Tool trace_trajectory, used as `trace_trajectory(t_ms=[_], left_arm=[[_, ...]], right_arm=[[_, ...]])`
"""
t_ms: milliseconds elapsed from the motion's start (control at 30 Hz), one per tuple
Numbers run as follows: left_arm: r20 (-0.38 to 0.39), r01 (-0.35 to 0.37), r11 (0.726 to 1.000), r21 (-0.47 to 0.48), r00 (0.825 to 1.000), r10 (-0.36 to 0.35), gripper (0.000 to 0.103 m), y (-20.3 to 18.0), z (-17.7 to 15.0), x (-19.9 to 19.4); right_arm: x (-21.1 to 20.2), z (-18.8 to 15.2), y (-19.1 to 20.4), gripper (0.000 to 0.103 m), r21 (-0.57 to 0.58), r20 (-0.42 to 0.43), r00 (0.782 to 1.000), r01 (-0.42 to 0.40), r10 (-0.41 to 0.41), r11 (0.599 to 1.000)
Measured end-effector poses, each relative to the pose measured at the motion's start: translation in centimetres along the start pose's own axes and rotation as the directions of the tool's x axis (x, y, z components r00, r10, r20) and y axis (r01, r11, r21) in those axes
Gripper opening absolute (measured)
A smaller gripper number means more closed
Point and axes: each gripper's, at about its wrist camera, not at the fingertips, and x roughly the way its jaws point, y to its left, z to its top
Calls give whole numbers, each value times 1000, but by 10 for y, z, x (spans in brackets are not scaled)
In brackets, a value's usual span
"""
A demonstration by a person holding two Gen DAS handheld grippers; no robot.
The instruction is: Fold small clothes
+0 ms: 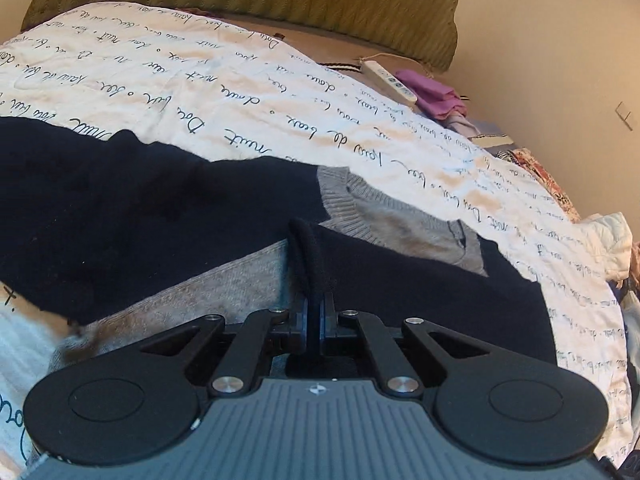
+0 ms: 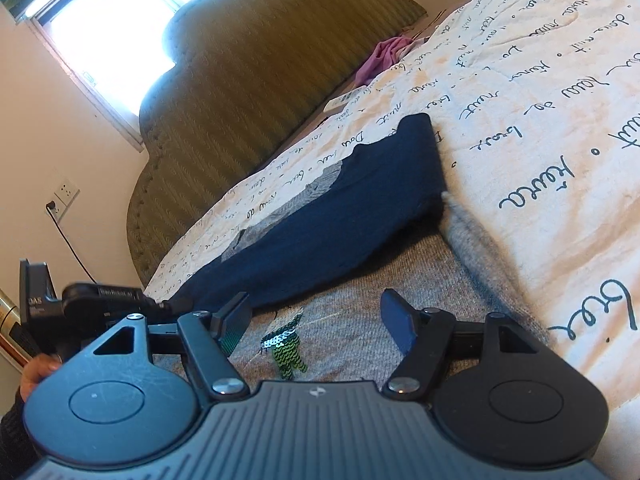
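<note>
Folding: a grey and navy sweater is laid on a white quilt printed with handwriting.
Left gripper: its jaws are closed on a raised fold of the navy sleeve.
Right gripper: its jaws are held apart over the grey front, with nothing pinched between them.
Sweater front: a green sequin figure is seen between the right fingers.
Navy sleeve: it is draped across the grey body.
Background: a green headboard is set under a bright window.
Bed edge: purple cloth is seen beside a power strip.
</note>
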Motion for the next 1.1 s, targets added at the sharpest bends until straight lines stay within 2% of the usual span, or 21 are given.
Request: trace_trajectory(t_ms=[233,400,433,500,567,633,700,767,833,933,1000,1033,1067,1100], left_arm=[[-7,-51,995,87,999,52,3,-12,-11,6],[-26,-36,997,66,999,38,5,-5,-8,3],[-21,-41,997,63,999,43,16,-5,-5,-3],[47,-69,993,93,997,65,15,-10,-3,-24],[157,-107,981,160,984,82,19,-21,-3,-45],[234,-134,969,209,969,83,35,-36,-5,-54],[231,-92,967,239,972,35,47,-51,-7,-46],[172,-42,964,261,985,-3,47,-66,-13,-24],[113,-23,956,293,994,-11,48,-79,-19,2],[61,-71,945,318,997,55,53,-78,-33,35],[93,-63,942,330,995,33,55,-72,-38,39],[99,-58,939,339,995,26,55,-71,-40,38],[104,-52,937,344,994,17,55,-69,-42,38],[114,-46,936,349,993,6,56,-67,-43,38]], right_arm=[[1,0,1,71,-4,-1,1000,4,-4,1000],[2,1,2,71,-7,-5,1000,7,-7,1000],[2,2,3,71,-8,-10,1000,11,-12,1000],[-1,11,11,72,-10,-42,998,41,-41,999],[-8,22,24,74,-40,-29,999,18,-19,999],[-13,38,39,74,-105,25,1000,-8,11,994],[-4,57,51,87,-154,50,999,-9,17,988],[19,73,55,89,-186,45,999,23,-15,982],[49,84,52,89,-196,11,999,55,-54,979],[89,87,45,89,-257,-48,984,154,-172,954],[109,79,36,89,-331,-79,959,234,-274,914],[111,69,31,89,-383,-62,953,250,-295,889],[107,58,26,89,-427,-29,958,246,-285,870],[105,56,26,89,-427,-26,958,248,-286,870]])
